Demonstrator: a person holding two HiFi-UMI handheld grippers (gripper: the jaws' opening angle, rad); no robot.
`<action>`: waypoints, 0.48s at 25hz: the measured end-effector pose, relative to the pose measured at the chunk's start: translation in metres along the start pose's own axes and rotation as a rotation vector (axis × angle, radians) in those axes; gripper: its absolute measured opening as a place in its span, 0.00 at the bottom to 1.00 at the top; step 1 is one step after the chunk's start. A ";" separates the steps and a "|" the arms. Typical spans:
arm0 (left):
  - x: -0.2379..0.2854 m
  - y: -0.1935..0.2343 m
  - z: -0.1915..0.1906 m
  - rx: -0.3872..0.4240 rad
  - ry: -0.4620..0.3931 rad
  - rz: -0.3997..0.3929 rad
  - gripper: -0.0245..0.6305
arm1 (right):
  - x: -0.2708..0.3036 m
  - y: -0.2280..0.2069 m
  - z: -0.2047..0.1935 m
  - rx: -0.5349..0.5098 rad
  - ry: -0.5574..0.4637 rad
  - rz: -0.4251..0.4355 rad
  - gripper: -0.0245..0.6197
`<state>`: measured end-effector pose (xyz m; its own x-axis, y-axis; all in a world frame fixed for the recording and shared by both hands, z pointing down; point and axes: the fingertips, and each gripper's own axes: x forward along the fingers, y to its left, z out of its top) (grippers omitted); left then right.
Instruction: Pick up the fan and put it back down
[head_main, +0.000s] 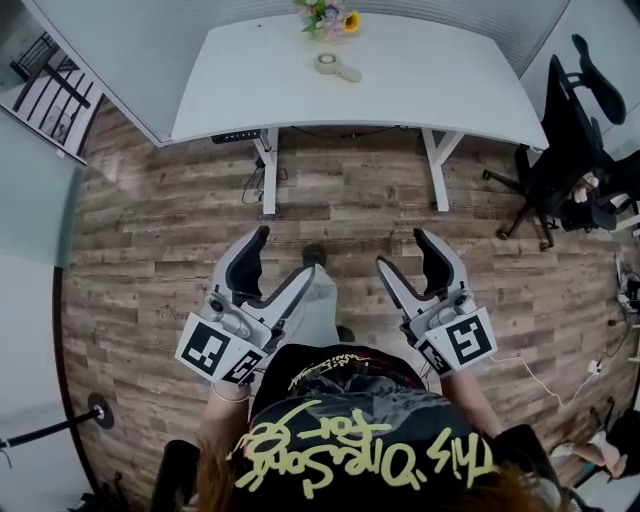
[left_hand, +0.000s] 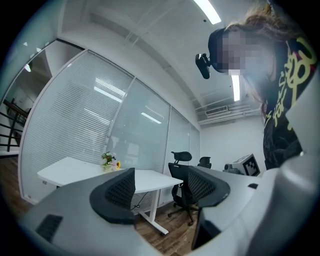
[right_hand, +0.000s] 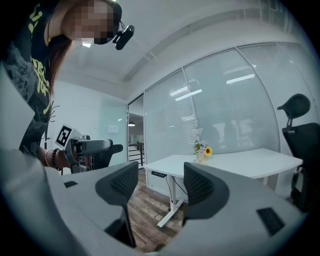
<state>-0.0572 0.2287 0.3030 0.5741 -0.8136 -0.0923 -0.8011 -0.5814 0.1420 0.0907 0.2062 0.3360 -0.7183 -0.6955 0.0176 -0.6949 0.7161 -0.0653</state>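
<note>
The fan (head_main: 337, 67) is a small pale round thing with a short handle. It lies on the white table (head_main: 430, 80) near the far edge, beside a small bunch of flowers (head_main: 328, 18). I stand well back from the table on the wood floor. My left gripper (head_main: 285, 255) and right gripper (head_main: 402, 250) are held at waist height, both open and empty. In the left gripper view the gripper (left_hand: 160, 187) points past the table (left_hand: 75, 172). The right gripper (right_hand: 160, 182) faces the table (right_hand: 240, 162) and flowers (right_hand: 201, 148). The fan is not seen in either gripper view.
Black office chairs (head_main: 560, 150) stand right of the table, one chair (left_hand: 181, 175) showing in the left gripper view. A glass wall with blinds (right_hand: 235, 100) runs behind the table. Cables (head_main: 590, 365) lie on the floor at right; a black stand base (head_main: 100, 410) at lower left.
</note>
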 end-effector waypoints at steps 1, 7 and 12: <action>0.004 0.004 -0.001 -0.002 -0.005 -0.001 0.52 | 0.005 -0.001 -0.002 0.001 0.009 0.005 0.46; 0.039 0.029 -0.005 0.002 -0.027 -0.038 0.52 | 0.041 -0.020 0.013 -0.042 -0.020 0.010 0.46; 0.074 0.073 0.008 0.038 -0.065 -0.048 0.52 | 0.091 -0.048 0.023 -0.079 -0.055 0.004 0.46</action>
<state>-0.0745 0.1260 0.2992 0.6006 -0.7829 -0.1619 -0.7796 -0.6185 0.0984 0.0593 0.1075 0.3179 -0.7194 -0.6936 -0.0372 -0.6943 0.7195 0.0138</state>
